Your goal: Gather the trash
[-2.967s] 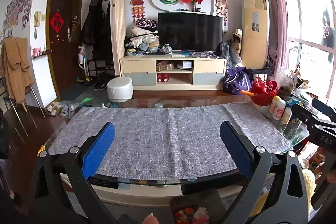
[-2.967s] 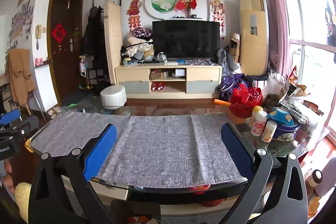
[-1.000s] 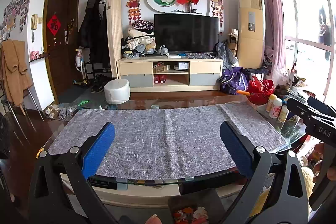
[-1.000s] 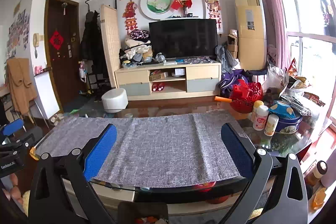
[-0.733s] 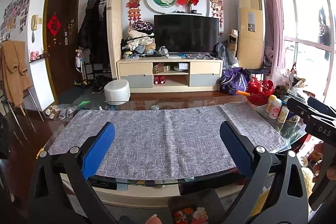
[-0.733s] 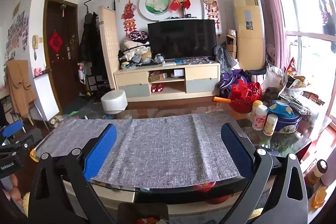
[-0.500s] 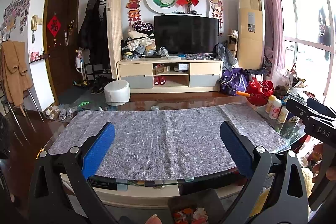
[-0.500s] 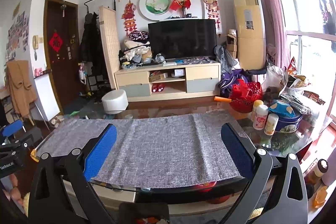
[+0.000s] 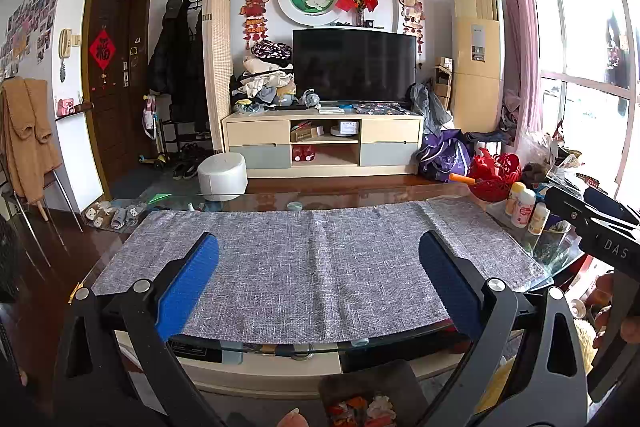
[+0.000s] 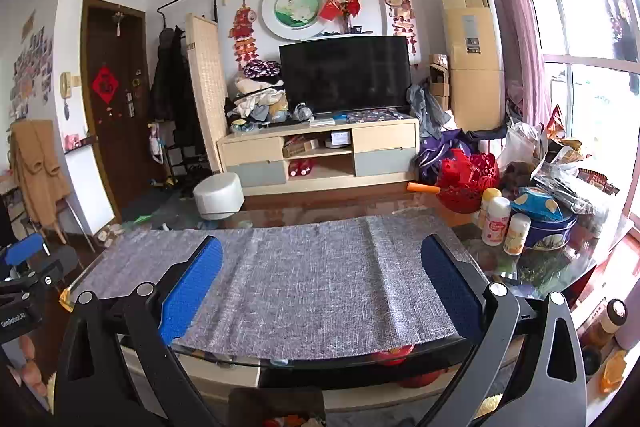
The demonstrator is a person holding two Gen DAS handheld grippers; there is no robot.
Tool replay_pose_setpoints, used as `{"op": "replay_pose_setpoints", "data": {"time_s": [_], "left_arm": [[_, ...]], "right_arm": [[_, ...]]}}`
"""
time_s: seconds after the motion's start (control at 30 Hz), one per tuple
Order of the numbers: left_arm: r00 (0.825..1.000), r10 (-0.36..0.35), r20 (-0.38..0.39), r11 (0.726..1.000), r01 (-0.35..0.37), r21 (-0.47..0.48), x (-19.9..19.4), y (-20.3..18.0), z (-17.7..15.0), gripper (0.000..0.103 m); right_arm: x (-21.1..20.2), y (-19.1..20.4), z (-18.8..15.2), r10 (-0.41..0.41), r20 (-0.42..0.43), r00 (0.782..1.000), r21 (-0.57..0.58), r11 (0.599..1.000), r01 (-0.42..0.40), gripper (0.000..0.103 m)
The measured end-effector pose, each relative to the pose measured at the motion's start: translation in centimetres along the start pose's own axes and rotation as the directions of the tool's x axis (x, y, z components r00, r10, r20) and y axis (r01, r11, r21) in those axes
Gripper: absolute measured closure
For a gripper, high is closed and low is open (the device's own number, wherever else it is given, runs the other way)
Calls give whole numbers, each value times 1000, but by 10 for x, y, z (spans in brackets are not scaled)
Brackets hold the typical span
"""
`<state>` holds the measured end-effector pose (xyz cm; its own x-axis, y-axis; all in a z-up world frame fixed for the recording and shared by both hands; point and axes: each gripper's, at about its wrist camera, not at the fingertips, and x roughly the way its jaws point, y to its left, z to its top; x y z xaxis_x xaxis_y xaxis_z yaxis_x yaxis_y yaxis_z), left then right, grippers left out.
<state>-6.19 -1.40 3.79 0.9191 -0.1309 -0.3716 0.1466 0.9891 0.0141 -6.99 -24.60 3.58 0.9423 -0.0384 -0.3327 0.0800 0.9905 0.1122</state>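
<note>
Living room, glass counter (image 9: 276, 197) under a grey woven cloth (image 9: 312, 259).
Left tool (image 9: 318, 283) and right tool (image 10: 320, 281) hover spread and empty above the cloth, likely surveying. No trash lies on the cloth; wrappers and bags (image 10: 568, 163) crowd the counter's window end behind small bottles (image 10: 502, 217), kept off the cloth.

Grey cloth (image 10: 316, 279) is lying bare across the surface (image 10: 520, 271), leaving passage open. Bottles (image 10: 496, 215), blue tin (image 10: 552, 231) and bags (image 10: 576, 187) are crowding the surface's right edge.
</note>
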Motion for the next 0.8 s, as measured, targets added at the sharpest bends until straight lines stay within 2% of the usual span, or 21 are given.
{"op": "replay_pose_setpoints", "data": {"time_s": [0.8], "left_arm": [[1000, 1, 1, 1000, -1, 0, 0, -1, 1, 8]], "right_arm": [[-1, 1, -2, 2, -3, 1000, 6, 1000, -2, 3]]}}
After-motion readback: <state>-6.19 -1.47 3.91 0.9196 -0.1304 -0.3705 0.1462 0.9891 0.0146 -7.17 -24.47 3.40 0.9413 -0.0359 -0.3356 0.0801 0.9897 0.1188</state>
